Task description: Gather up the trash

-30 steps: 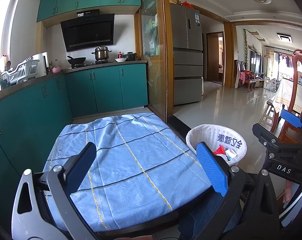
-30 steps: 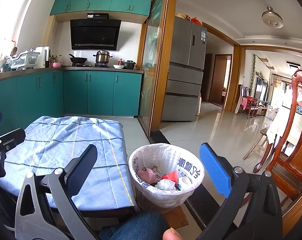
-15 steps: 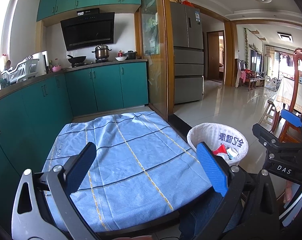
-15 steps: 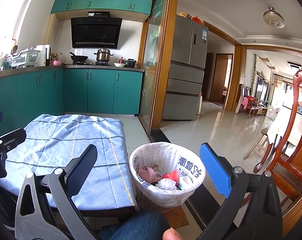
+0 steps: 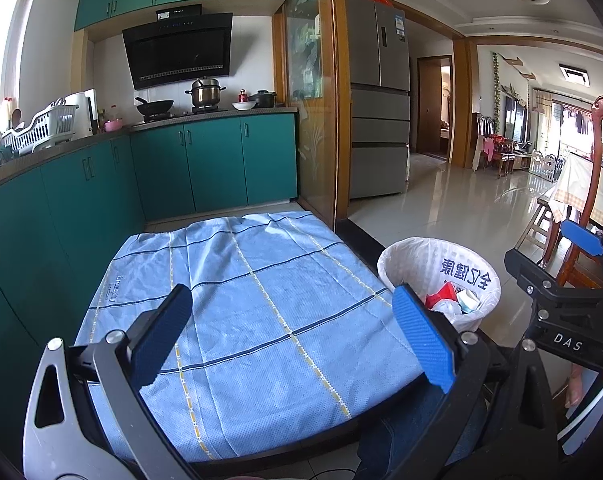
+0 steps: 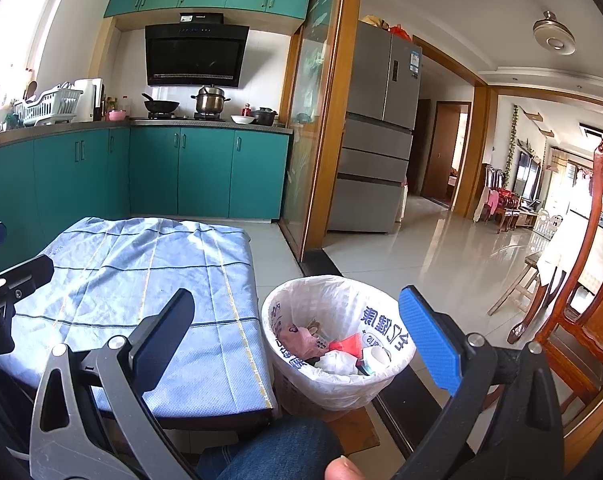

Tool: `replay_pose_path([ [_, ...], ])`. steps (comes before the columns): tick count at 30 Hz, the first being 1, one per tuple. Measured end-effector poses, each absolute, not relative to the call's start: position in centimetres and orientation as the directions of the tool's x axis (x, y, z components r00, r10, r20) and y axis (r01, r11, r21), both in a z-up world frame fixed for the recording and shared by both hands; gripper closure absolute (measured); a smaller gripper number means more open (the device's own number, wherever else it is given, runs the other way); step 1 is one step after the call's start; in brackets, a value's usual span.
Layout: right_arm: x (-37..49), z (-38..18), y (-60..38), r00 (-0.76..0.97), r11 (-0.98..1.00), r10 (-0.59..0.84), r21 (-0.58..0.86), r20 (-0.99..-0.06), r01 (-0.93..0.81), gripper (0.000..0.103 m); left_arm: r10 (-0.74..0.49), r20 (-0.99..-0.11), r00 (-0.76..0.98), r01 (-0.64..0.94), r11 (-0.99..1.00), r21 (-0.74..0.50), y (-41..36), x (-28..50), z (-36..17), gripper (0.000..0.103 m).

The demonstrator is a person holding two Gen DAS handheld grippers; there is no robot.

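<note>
The left gripper [image 5: 289, 330] hangs over the near half of a table covered with a blue checked cloth [image 5: 241, 300]; its jaws stand wide apart with nothing between them. The right gripper [image 6: 297, 334] hangs off the table's right edge, over the bin [image 6: 385, 384], jaws likewise spread wide and empty. Each gripper shows at the side of the other's view, the right one well to the right of the left.

The bin stands upright just beside the table's near right corner, its mouth facing straight up and its long axis vertical. A white liner with blue lettering is folded over its rim. The trash [image 6: 337, 350] lies inside, in the lower part: a pink wrapper on the left, a red scrap in the middle, crumpled white paper below it and a small roll of tape on the right. None of these pieces points any clear way; they lie jumbled and touching.

The cloth carries nothing on it. A knee in jeans [image 6: 277, 446] shows below the table's near edge, and a fingertip [image 6: 341, 470] at the bottom of the right view
</note>
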State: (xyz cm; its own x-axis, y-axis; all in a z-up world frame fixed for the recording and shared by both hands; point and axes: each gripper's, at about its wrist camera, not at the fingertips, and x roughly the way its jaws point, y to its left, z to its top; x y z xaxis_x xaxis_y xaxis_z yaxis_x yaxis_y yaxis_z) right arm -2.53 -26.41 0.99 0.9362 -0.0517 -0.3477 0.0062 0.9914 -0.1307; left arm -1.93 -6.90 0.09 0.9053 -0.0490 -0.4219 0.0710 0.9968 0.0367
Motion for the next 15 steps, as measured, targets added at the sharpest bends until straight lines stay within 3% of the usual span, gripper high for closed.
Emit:
replay_pose_path([
  [10, -1.5, 0.7, -26.2, 0.928, 0.993, -0.028, -0.113, -0.372, -0.016, 0.003, -0.051, -0.44, 0.896, 0.075, 0.997, 0.037, -6.5, -1.1, -0.6, 0.003],
  [15, 2.5, -1.3, -24.3, 0.873, 0.983, 0.138, -0.046, -0.468, -0.18, 0.003, 0.052, -0.507, 0.861, -0.076, 0.997, -0.026, -2.0, 2.6, -3.0, 0.003],
])
